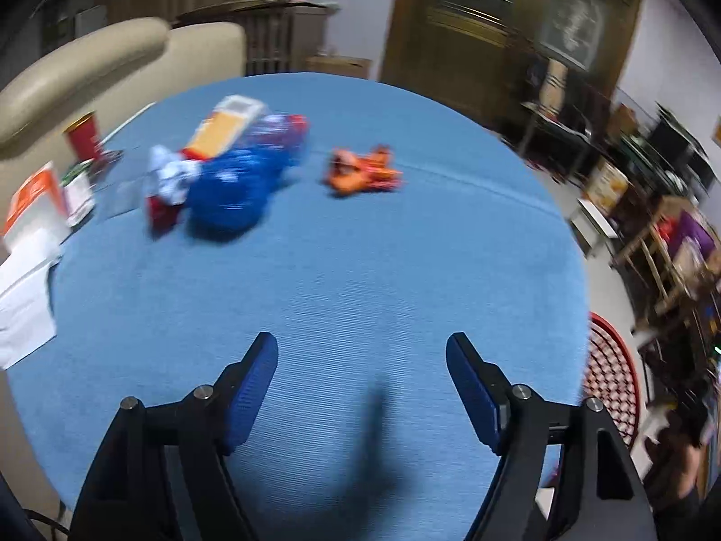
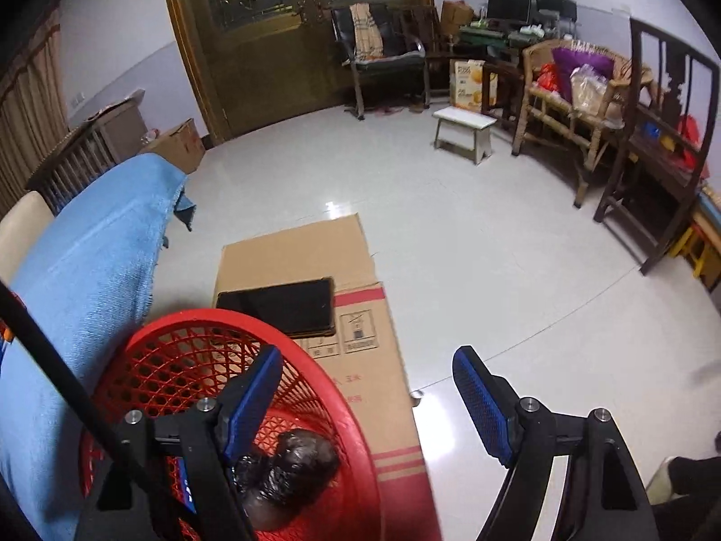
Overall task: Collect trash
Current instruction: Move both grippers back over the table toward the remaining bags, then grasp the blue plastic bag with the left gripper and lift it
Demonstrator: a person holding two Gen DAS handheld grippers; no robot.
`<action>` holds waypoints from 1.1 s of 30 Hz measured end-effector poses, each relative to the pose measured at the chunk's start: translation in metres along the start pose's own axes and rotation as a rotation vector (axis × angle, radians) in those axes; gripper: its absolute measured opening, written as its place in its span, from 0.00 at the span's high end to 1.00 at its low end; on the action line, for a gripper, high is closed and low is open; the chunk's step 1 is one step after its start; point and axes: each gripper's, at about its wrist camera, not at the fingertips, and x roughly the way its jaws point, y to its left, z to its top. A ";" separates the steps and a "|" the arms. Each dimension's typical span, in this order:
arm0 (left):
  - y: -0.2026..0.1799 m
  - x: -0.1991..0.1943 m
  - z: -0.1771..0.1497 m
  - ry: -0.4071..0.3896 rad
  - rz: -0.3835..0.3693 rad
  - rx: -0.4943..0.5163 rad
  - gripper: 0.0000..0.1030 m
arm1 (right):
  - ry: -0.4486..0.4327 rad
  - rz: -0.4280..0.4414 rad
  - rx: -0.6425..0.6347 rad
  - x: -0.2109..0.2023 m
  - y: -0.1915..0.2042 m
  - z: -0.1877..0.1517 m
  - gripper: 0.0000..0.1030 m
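In the left wrist view, trash lies on the blue tablecloth [image 1: 360,270]: an orange crumpled wrapper [image 1: 362,171] at centre, a blue crumpled bag [image 1: 239,180] with a white-and-red wrapper [image 1: 169,185] and an orange-and-white packet [image 1: 225,124] to its left. My left gripper [image 1: 360,347] is open and empty, well short of them. In the right wrist view, my right gripper [image 2: 367,360] is open and empty above a red mesh basket [image 2: 193,360]. A crumpled dark plastic bag [image 2: 288,469] lies inside the basket.
A red cup [image 1: 85,135], boxes and white papers [image 1: 27,297] sit at the table's left edge. The red basket [image 1: 613,378] stands on the floor beside the table's right edge. A flattened cardboard box [image 2: 315,315] with a black tablet [image 2: 277,304] lies by the basket. Chairs and a stool [image 2: 464,133] stand further off.
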 end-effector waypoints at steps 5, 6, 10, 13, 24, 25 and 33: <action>0.041 0.015 0.019 -0.017 0.070 -0.062 0.24 | -0.094 0.017 -0.057 -0.043 0.022 0.011 0.21; 0.048 0.020 0.023 -0.015 0.083 -0.070 0.24 | -0.107 0.030 -0.070 -0.049 0.029 0.013 0.20; 0.066 0.040 0.049 -0.015 0.100 -0.095 0.23 | -0.169 0.116 -0.145 -0.077 0.080 0.021 0.17; 0.067 0.053 0.070 -0.011 0.104 -0.067 0.23 | -0.173 0.210 -0.214 -0.089 0.124 0.021 0.16; 0.072 0.103 0.112 0.048 0.162 0.001 0.22 | -0.123 0.407 -0.405 -0.088 0.242 -0.005 0.16; 0.075 0.107 0.112 0.056 0.144 -0.010 0.22 | -0.122 0.415 -0.414 -0.088 0.249 -0.006 0.16; 0.075 0.104 0.098 0.052 0.081 0.004 0.38 | -0.090 0.455 -0.458 -0.071 0.291 -0.001 0.16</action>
